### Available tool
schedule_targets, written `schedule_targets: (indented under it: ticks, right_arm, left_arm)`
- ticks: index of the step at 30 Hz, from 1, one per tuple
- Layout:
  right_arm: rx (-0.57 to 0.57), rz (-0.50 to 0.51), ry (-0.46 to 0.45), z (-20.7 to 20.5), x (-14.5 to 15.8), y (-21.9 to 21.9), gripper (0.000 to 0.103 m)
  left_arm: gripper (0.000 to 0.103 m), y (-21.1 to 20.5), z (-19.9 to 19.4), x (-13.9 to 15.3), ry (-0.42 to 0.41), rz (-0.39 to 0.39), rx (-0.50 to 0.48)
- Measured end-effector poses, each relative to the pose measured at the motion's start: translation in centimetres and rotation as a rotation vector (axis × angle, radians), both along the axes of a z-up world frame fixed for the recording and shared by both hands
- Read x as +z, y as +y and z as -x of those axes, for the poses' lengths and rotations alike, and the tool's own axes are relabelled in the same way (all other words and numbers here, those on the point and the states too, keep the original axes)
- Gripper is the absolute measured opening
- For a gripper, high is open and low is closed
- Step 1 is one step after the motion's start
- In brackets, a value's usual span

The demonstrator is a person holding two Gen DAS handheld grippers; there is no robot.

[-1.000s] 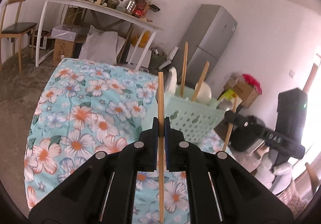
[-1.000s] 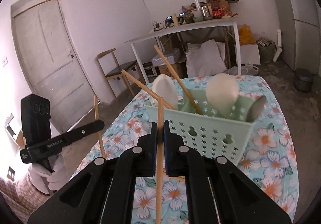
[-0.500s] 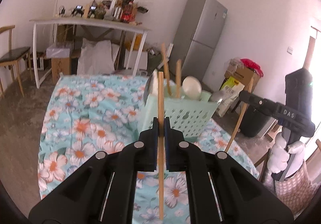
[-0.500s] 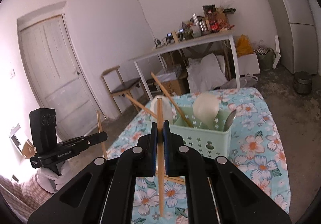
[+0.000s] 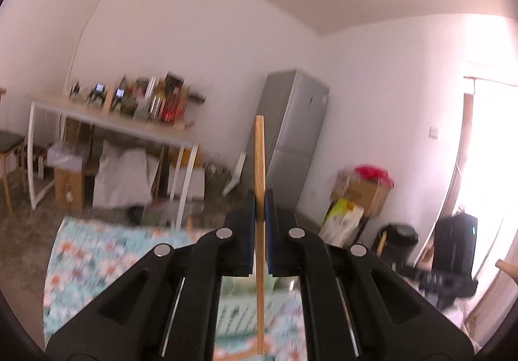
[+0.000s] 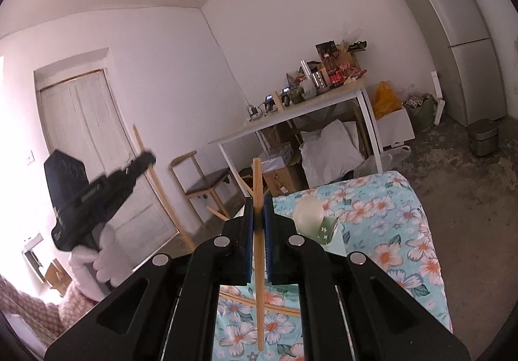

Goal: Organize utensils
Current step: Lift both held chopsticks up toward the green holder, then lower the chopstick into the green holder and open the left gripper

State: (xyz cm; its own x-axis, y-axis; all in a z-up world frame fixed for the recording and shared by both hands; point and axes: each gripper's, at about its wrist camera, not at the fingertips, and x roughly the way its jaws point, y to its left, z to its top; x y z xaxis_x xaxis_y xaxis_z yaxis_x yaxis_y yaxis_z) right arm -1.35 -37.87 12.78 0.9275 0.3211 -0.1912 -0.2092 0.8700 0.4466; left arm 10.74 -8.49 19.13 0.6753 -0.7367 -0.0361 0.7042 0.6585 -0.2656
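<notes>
Fridge [image 5: 293, 131]; cluttered table [image 6: 291, 116] (white)

a: what carries everything here?

b: a bench [image 6: 404, 231] covered with a light blue cloth [image 6: 382, 251] printed with white and orange flowers. in the left wrist view the same cloth shows low down, blurred.

a: what sits on it?

b: a pale green basket [image 6: 333, 239], mostly hidden; only a corner of it shows. a round white spoon head [image 6: 307, 215] stands out of it.

a: anything lying loose on the cloth?

b: yes, a wooden chopstick [image 6: 275, 307] lies flat on it, nearer the camera than the basket, running crosswise. the blurred left wrist view also catches a wooden stick low on the cloth.
</notes>
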Motion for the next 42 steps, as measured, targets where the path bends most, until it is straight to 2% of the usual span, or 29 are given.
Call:
schedule_targets:
  ticks: [4, 6, 11, 17, 23, 24, 25, 26, 30, 32, 35, 42]
  right_arm:
    - [-0.002, -0.011, -0.003, 0.1, 0.0, -0.4, 0.006]
    - [-0.001, -0.017, -0.007, 0.1, 0.0, -0.5, 0.006]
    - [0.005, -0.022, -0.006, -0.1, -0.1, -0.6, 0.006]
    - [0.008, -0.027, -0.002, -0.4, -0.3, -0.8, 0.006]
    - [0.012, -0.034, 0.014, -0.7, -1.0, -0.8, 0.006]
    - [0.012, -0.037, 0.017, -0.8, -1.0, -0.8, 0.006]
    - [0.011, -0.037, 0.018, -0.8, -1.1, -0.8, 0.006]
    - [0.01, -0.035, 0.018, -0.8, -1.1, -0.7, 0.006]
    - [0.003, -0.035, 0.018, -0.7, -1.2, -0.7, 0.006]
    - [-0.001, -0.04, 0.02, -0.7, -1.3, -0.8, 0.006]
    - [-0.003, -0.045, 0.024, -0.6, -1.3, -0.9, 0.006]
    - [-0.014, -0.037, 0.017, -0.2, -1.2, -0.9, 0.006]
  left_arm:
    - [0.005, -2.5, -1.7, 1.1, -0.037, 0.03, 0.042]
    - [0.005, -4.0, -2.5, 1.2, -0.064, 0.021, 0.089]
    - [0.005, -7.6, -5.1, 0.1, -0.06, -0.024, 0.143]
    - [0.005, -10.3, -7.9, -3.2, 0.007, -0.09, 0.202]
    - [0.006, -10.8, -8.9, -6.1, 0.116, -0.13, 0.14]
    - [0.009, -10.8, -8.8, -6.3, 0.121, -0.138, 0.125]
    - [0.023, -10.7, -8.5, -6.5, 0.123, -0.145, 0.111]
    - [0.041, -10.6, -8.1, -6.6, 0.127, -0.156, 0.093]
    - [0.056, -10.0, -6.5, -6.7, 0.105, -0.179, 0.049]
    - [0.067, -9.7, -5.6, -6.7, 0.086, -0.191, 0.052]
    - [0.074, -8.5, -4.3, -6.3, 0.072, -0.176, 0.056]
    - [0.079, -5.2, -2.6, -5.6, 0.076, -0.154, 0.088]
